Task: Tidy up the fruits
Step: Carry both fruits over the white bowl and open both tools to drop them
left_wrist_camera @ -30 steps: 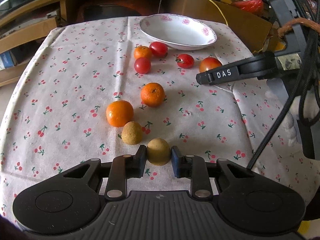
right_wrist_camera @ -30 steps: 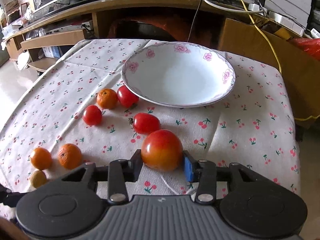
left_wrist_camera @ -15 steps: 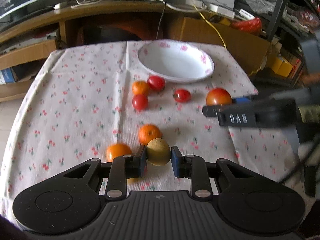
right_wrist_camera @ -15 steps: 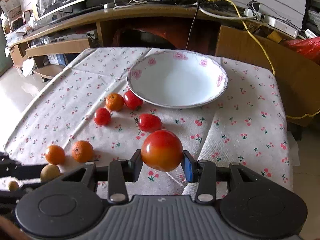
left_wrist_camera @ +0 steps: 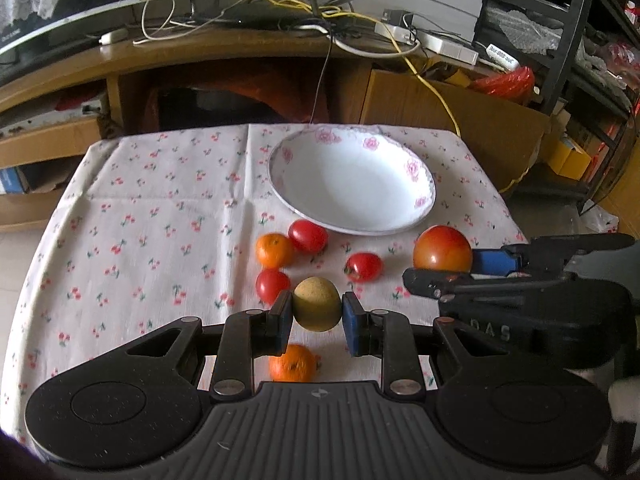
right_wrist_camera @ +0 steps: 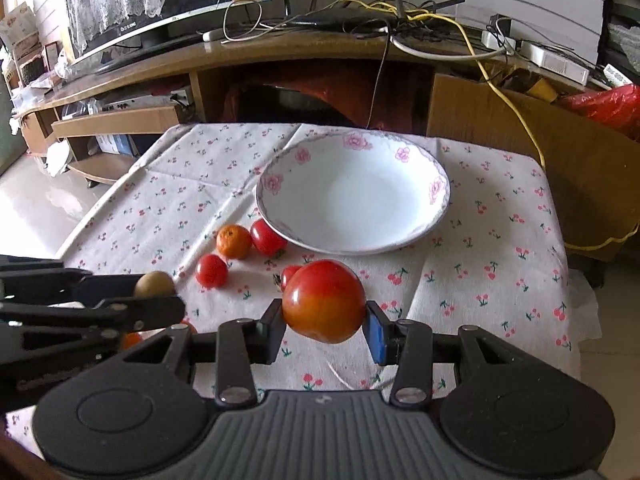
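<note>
My left gripper [left_wrist_camera: 316, 314] is shut on a tan round fruit [left_wrist_camera: 317, 309] and holds it above the cloth; it also shows in the right wrist view [right_wrist_camera: 154, 285]. My right gripper [right_wrist_camera: 325, 325] is shut on a big red-orange tomato [right_wrist_camera: 324, 306], lifted off the table; the tomato also shows in the left wrist view [left_wrist_camera: 442, 249]. An empty white flowered bowl [left_wrist_camera: 420, 200] sits ahead at the far side [right_wrist_camera: 434, 216]. Small red tomatoes [left_wrist_camera: 308, 235] [left_wrist_camera: 363, 267] [left_wrist_camera: 272, 285] and oranges [left_wrist_camera: 274, 249] [left_wrist_camera: 292, 363] lie on the cloth.
The table wears a white cherry-print cloth [left_wrist_camera: 160, 220]. Behind it stands a wooden TV bench [right_wrist_camera: 280, 56] with cables. A cardboard box [left_wrist_camera: 460, 116] stands at the back right. The table's right edge [right_wrist_camera: 568, 280] drops to the floor.
Both grippers have lifted their fruits off the cloth and risen, moving toward the bowl. The left gripper has come forward past the oranges.
</note>
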Motion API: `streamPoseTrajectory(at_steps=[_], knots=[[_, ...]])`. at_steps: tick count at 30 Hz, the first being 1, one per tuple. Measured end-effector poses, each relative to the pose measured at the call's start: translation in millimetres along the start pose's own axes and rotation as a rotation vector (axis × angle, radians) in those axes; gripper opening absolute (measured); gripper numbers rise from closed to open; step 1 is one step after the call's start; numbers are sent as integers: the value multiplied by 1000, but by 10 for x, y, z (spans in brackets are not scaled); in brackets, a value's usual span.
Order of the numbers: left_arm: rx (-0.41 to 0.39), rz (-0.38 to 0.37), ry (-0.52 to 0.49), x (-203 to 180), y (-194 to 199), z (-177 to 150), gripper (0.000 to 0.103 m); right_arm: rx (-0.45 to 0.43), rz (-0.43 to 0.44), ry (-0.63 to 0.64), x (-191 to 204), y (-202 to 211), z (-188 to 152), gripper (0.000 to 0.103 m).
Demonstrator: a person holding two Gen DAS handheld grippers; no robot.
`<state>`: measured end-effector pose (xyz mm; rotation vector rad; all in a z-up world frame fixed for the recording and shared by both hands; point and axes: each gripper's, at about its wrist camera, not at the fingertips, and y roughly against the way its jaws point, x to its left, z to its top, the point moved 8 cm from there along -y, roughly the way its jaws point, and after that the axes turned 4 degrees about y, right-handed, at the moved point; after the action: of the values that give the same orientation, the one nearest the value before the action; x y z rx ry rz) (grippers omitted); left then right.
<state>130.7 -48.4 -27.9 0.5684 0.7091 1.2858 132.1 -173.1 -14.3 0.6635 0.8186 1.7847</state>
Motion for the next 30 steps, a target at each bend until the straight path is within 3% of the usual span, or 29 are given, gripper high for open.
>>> streamPoseTrajectory(at_steps=[18,30], knots=[[-17,8,-33,-63,-187,310,34,-18,-9,-29,-109,-43,230,36],[4,-2,-61,-124,-660,719,32,-2,-44,-56,-451,-433,602,36]])
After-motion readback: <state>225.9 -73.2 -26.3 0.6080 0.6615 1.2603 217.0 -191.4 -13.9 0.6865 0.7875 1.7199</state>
